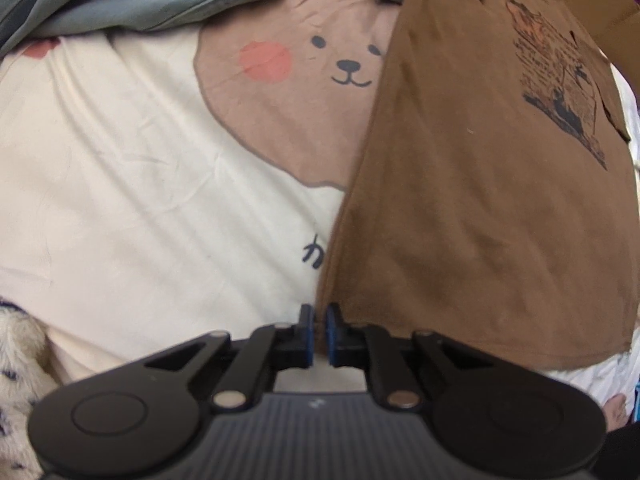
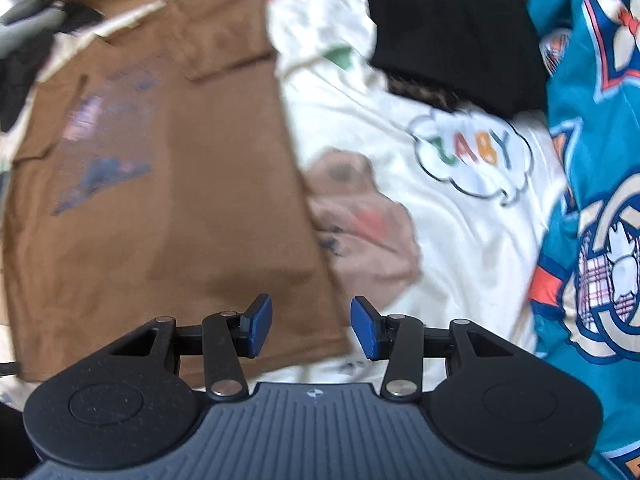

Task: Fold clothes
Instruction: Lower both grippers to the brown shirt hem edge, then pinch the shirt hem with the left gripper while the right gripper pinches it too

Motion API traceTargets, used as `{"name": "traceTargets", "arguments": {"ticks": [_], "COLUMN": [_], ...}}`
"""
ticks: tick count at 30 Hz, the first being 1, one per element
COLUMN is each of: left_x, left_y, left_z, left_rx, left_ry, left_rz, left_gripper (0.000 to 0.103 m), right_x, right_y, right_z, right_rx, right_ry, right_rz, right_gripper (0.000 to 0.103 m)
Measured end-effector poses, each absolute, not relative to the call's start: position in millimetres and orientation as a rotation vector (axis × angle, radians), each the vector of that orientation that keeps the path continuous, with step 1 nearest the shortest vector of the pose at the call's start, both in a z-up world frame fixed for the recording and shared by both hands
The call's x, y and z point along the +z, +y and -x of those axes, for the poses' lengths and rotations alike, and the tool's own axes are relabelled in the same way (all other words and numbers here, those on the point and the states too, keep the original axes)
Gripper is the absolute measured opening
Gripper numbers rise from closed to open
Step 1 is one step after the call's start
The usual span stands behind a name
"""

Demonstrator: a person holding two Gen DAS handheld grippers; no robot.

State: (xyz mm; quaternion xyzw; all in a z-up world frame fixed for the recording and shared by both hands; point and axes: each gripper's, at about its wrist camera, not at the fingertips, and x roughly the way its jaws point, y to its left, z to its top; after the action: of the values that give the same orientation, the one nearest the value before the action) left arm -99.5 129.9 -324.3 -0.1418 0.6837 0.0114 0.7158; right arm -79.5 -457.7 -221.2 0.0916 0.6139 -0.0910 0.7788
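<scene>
Cream bear-print bedsheet point(image 1: 140, 160) underneath. Brown T-shirt point(image 1: 480, 200) flat, sides folded. Left gripper point(image 1: 319, 334) pinched at hem corner; right gripper point(image 2: 311, 330) half-open, empty, over opposite corner. Next: clamp, lift hem toward collar.

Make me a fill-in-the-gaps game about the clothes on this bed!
1. The brown cotton T-shirt lies on a cream bedsheet printed with a smiling ____.
2. The left gripper's jaws are ____.
3. The colourful cloud letters spell ____.
4. The right gripper's jaws are ____.

Missing words: bear, shut, BABY, open
</scene>
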Motion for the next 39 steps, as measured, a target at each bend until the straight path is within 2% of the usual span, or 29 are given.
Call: {"name": "traceTargets", "arguments": {"ticks": [4,6,17,33,39], "left_x": [-311.4,-305.1,-296.0,-299.6,-297.9], "left_y": [125.5,120.4,112.1,109.8,111.4], "left_z": [104.6,105.6,118.0,144.1,157.9], "left_rx": [0.028,0.025,0.028,0.025,0.025], "left_ry": [1.519,1.527,1.554,1.585,1.571], "left_rz": [0.29,0.259,0.201,0.185,0.209], "left_gripper": [0.007,0.007,0.007,0.007,0.011], "right_x": [-249.6,-262.8,-310.2,-353.7,-355.8], "right_y": [-465.4,-470.2,-482.0,-484.4,-487.6], "right_z": [80.5,79.6,69.8,66.3,67.1], "right_rx": [-0.162,-0.138,-0.045,0.018,0.024], "right_ry": [1.367,1.374,1.419,1.496,1.561], "right_rz": [-0.156,-0.172,-0.202,-0.212,-0.267], "right_gripper": [0.049,0.04,0.024,0.02,0.021]}}
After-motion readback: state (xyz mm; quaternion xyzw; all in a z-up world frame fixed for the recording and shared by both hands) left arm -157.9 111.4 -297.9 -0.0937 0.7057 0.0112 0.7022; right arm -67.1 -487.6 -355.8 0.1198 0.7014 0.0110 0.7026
